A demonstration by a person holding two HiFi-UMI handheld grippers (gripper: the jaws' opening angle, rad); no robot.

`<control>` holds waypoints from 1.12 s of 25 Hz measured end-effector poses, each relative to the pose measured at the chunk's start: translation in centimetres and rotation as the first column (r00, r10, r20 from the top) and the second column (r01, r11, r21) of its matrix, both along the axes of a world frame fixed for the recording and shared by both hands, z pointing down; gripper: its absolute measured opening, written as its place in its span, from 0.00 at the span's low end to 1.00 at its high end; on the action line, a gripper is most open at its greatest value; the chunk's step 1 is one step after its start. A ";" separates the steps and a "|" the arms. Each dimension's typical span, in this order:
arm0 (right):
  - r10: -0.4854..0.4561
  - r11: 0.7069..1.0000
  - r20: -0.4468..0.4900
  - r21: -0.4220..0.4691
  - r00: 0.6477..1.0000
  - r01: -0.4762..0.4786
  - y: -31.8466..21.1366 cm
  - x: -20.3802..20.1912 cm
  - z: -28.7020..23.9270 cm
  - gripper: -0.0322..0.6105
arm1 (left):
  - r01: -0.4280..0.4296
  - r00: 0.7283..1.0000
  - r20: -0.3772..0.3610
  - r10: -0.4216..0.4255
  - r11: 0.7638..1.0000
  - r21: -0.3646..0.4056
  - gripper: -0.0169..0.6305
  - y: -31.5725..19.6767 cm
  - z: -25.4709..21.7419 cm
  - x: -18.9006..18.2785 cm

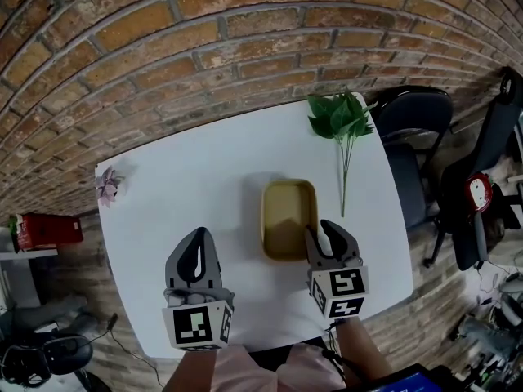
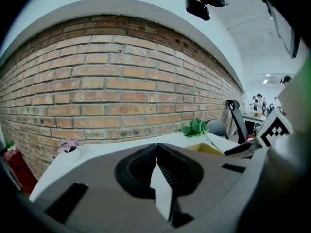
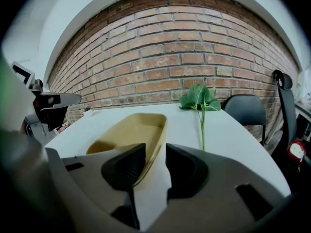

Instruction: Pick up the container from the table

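Note:
A tan oblong container (image 1: 288,215) lies in the middle of the white table (image 1: 204,170). My right gripper (image 1: 325,233) is at its near right corner, open. In the right gripper view the container (image 3: 131,130) has its right wall running between the jaws of the right gripper (image 3: 154,166): the left finger (image 3: 126,171) is inside, the right finger (image 3: 187,171) outside, and a strip of table shows between wall and right pad. My left gripper (image 1: 196,237) hovers over bare table to the left, shut with nothing in it. The left gripper view shows the left gripper (image 2: 156,147) with tips together.
A green leafy sprig (image 1: 341,121) lies right of the container, its stem pointing toward me. A small pink flower (image 1: 107,184) sits at the table's far left corner. A black chair (image 1: 413,129) stands by the right edge. A brick wall runs behind the table.

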State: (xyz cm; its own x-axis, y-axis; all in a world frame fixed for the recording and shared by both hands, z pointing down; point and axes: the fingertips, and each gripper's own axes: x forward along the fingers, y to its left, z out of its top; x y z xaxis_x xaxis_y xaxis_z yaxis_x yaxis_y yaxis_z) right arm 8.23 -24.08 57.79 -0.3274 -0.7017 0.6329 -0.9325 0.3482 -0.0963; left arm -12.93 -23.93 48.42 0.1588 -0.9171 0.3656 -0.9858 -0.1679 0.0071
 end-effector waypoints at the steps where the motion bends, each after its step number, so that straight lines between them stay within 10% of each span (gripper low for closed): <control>1: -0.001 1.000 0.000 -0.001 1.000 0.001 0.0 0.0 0.1 0.26 | 0.001 1.000 0.000 -0.001 1.000 -0.001 0.04 0.0 0.1 0.0; 28: 0.020 1.000 -0.023 -0.012 1.000 -0.020 -0.5 0.0 0.5 0.15 | 0.007 1.000 -0.008 -0.007 1.000 -0.005 0.04 -0.5 0.3 -0.7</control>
State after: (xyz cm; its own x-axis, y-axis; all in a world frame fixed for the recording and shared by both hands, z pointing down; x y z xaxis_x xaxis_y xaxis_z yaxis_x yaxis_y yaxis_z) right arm 8.20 -24.62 58.25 -0.2985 -0.6999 0.6489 -0.9412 0.3284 -0.0788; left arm -13.60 -24.46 48.68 0.1557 -0.9164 0.3687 -0.9868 -0.1612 0.0161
